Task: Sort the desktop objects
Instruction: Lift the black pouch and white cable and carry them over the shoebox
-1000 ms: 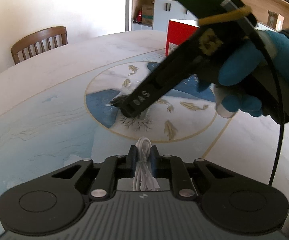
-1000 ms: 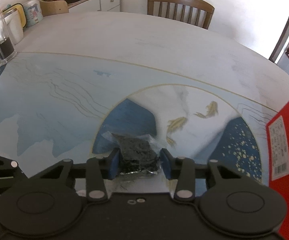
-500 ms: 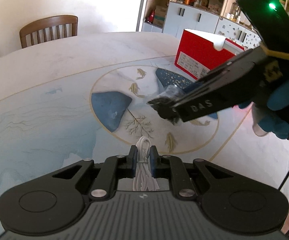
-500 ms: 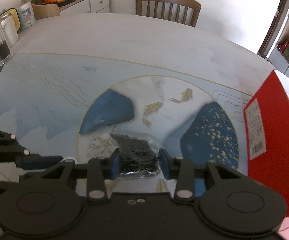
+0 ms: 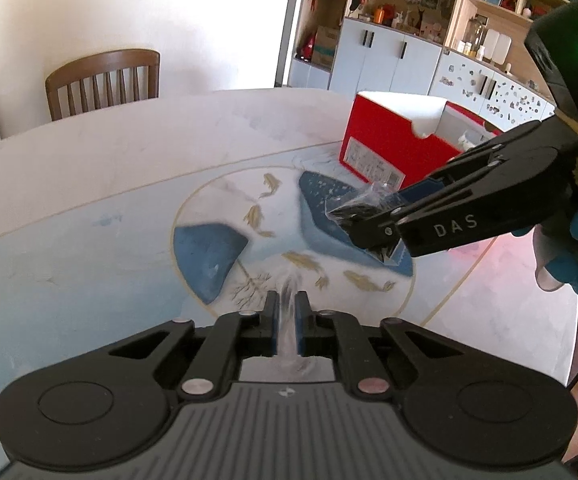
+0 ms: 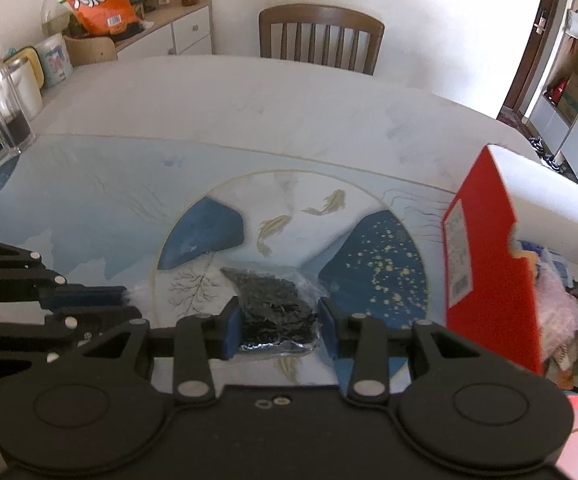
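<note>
From the left wrist, the left gripper pinches a blurred white bundle above the tabletop. From the right wrist, the right gripper clamps a dark foil packet, lifted just beside the red box already holding several things; both pieces remain undelivered.

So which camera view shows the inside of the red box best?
The right wrist view: the red box opens toward it, so mixed items inside show behind the cut-out wall. The left wrist view shows the red box from outside, with only a glimpse into it, partly hidden by the right gripper.
</note>
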Demonstrator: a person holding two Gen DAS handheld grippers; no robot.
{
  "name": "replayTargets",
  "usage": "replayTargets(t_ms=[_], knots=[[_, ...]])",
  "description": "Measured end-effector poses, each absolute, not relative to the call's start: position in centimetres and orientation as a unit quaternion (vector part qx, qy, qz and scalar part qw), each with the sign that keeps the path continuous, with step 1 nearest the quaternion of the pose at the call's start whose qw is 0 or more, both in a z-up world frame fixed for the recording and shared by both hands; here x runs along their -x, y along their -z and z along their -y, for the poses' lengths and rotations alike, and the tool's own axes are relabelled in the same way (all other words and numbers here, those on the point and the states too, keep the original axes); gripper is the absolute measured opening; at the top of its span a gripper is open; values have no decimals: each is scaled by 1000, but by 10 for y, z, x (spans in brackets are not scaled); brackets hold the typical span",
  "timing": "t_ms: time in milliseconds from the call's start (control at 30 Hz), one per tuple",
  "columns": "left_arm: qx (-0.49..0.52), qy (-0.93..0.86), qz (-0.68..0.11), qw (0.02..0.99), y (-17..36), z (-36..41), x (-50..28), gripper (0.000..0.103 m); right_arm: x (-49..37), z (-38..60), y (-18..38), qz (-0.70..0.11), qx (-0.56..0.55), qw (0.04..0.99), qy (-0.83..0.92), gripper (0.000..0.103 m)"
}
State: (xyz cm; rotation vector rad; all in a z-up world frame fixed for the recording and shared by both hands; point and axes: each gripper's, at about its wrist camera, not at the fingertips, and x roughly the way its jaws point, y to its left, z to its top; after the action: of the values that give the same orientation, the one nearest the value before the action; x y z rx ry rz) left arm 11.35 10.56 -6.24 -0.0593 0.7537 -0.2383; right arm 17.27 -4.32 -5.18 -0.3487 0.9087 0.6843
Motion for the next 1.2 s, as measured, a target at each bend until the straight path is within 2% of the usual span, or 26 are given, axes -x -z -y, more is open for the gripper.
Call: replayTargets(t_ms=[400, 433, 500, 533, 567, 600, 1200], knots=[[30, 89, -395, 914, 75, -91, -124, 7, -168, 77, 48, -433, 153, 832, -311, 39], [31, 86, -397, 913, 77, -90, -125, 10, -167, 80, 48, -434, 152, 832, -310, 39], [40, 85, -397, 913, 79, -88, -127, 18, -166, 84, 49, -437, 148, 832, -307, 39], [44, 86, -395, 913, 80, -88, -128, 35, -165, 86, 50, -439, 147, 832, -307, 39], [46, 87, -395, 913, 80, -86, -128, 63, -165, 88, 51, -440, 147, 831, -306, 39], [47, 88, -396, 913, 81, -85, -128, 72, -164, 90, 52, -441, 147, 831, -305, 39], [13, 55, -401, 915, 112, -56, -137, 72, -165, 102, 70, -460, 153, 822, -299, 39]])
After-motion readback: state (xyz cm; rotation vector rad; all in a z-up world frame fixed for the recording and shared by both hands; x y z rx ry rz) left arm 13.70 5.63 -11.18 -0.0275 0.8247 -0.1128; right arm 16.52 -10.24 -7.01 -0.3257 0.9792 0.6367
